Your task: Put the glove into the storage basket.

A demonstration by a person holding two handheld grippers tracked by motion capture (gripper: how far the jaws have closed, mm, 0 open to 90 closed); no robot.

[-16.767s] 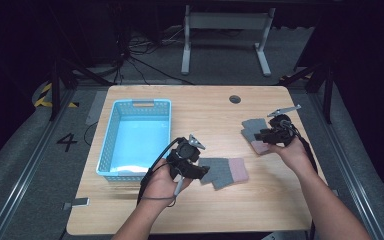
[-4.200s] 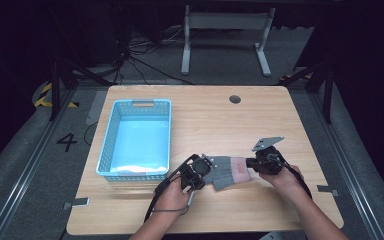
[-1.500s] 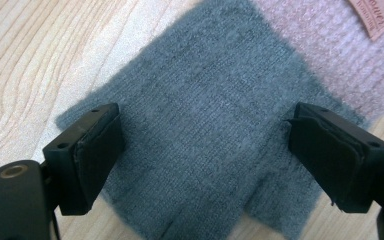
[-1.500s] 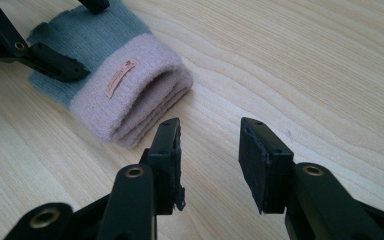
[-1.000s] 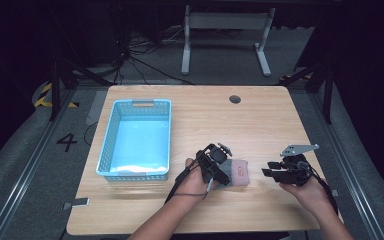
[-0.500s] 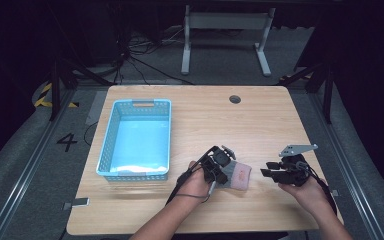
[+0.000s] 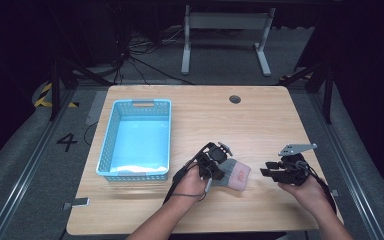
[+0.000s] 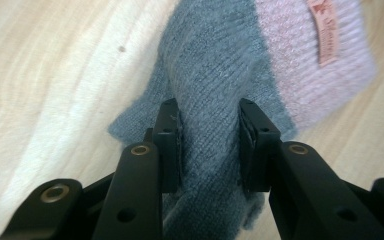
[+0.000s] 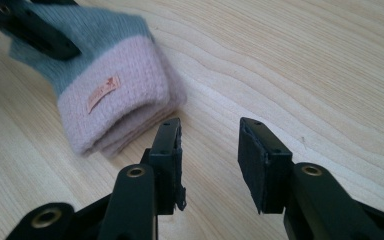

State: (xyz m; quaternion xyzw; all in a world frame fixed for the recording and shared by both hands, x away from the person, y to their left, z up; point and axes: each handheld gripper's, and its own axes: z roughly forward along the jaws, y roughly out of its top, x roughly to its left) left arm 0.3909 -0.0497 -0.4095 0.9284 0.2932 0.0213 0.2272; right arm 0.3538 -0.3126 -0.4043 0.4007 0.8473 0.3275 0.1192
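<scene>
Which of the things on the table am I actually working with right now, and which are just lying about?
In the job:
- grey and pink knitted gloves, stacked
- left gripper, jaws just closing, pinching the grey end
- right gripper, open beside the pink cuffs
- blue basket, probably where the gloves go

Lying about:
- table, with its round hole

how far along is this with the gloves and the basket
Done: the grey and pink knit gloves look stacked, cuffs together, on the table. In hand: the left gripper has just been closing its jaws on the grey part, and the pads press the knit. The right gripper hangs open beside the pink cuff, apart from it. Left: probably lifting the stack into the blue basket, which has no gloves in it.
</scene>
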